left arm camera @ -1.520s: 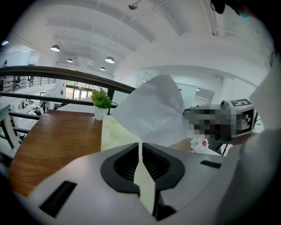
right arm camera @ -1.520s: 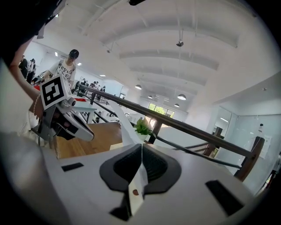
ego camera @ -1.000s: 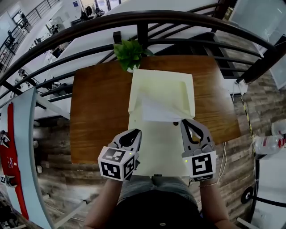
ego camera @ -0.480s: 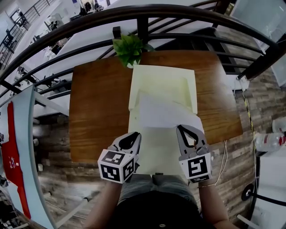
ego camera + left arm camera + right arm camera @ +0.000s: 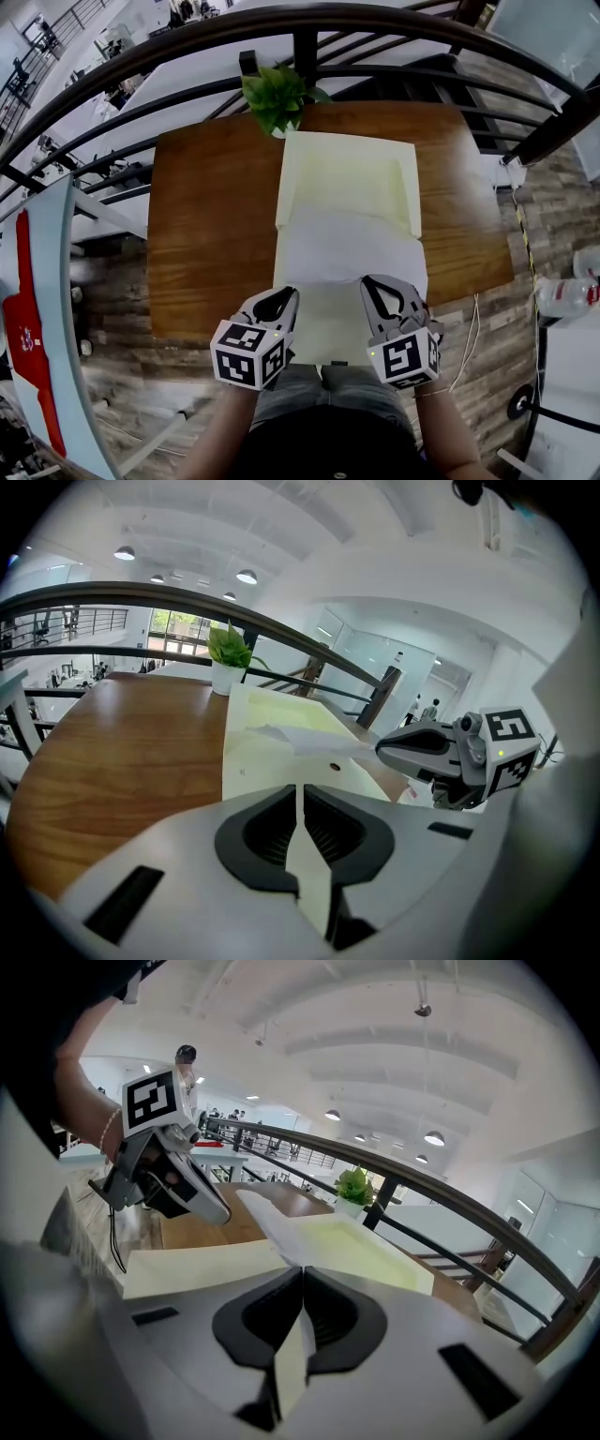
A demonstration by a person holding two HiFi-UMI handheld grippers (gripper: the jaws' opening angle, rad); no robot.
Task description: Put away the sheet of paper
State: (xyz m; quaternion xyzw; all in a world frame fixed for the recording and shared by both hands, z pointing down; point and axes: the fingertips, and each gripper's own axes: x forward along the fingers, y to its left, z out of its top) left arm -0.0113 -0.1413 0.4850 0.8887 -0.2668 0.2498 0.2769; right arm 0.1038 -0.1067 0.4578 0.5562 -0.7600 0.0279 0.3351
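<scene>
My right tongs are pinched shut on the near edge of the sheet of paper, which drapes across the middle of the pale yellow folder. My left tongs, closed and empty, hover at the folder's near left edge.

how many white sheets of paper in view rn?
1. The sheet of paper lies across the open pale yellow folder, its near edge pinched in the right gripper. More could be hidden under it.
</scene>
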